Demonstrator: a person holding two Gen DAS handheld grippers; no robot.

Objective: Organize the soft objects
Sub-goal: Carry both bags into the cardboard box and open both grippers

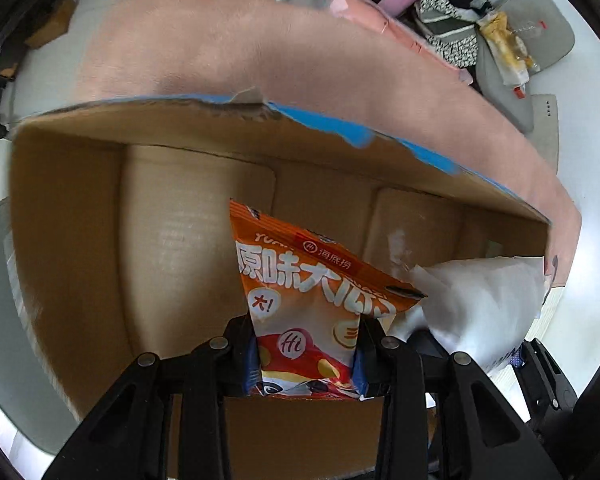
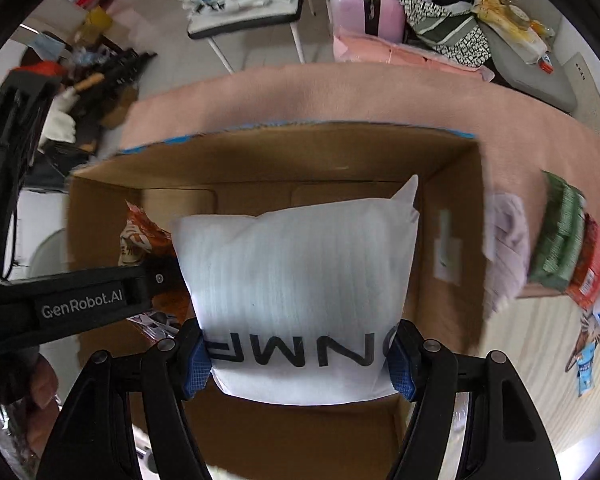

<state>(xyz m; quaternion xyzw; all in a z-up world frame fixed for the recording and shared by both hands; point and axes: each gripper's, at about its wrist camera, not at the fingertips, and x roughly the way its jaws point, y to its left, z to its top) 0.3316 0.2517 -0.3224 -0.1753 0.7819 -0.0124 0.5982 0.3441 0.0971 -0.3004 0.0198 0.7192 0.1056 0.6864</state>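
Note:
An open cardboard box point(image 1: 80, 240) with a blue-taped rim sits on a pink cloth; it also shows in the right wrist view point(image 2: 452, 208). My left gripper point(image 1: 306, 356) is shut on an orange snack bag point(image 1: 300, 280) and holds it inside the box. My right gripper point(image 2: 300, 356) is shut on a white padded pouch point(image 2: 300, 272) with black letters, held over the box. The pouch shows at the right in the left wrist view point(image 1: 480, 304). The snack bag point(image 2: 140, 236) and the left gripper's arm point(image 2: 80, 304) show at the left in the right wrist view.
A pale purple cloth point(image 2: 508, 248), green and red packets point(image 2: 560, 236) and small sachets point(image 2: 588, 360) lie right of the box. A pink suitcase point(image 2: 364, 8), folded pink cloth point(image 2: 400, 54) and grey cushion point(image 2: 540, 76) lie behind. A chair point(image 2: 244, 20) holds folded fabric.

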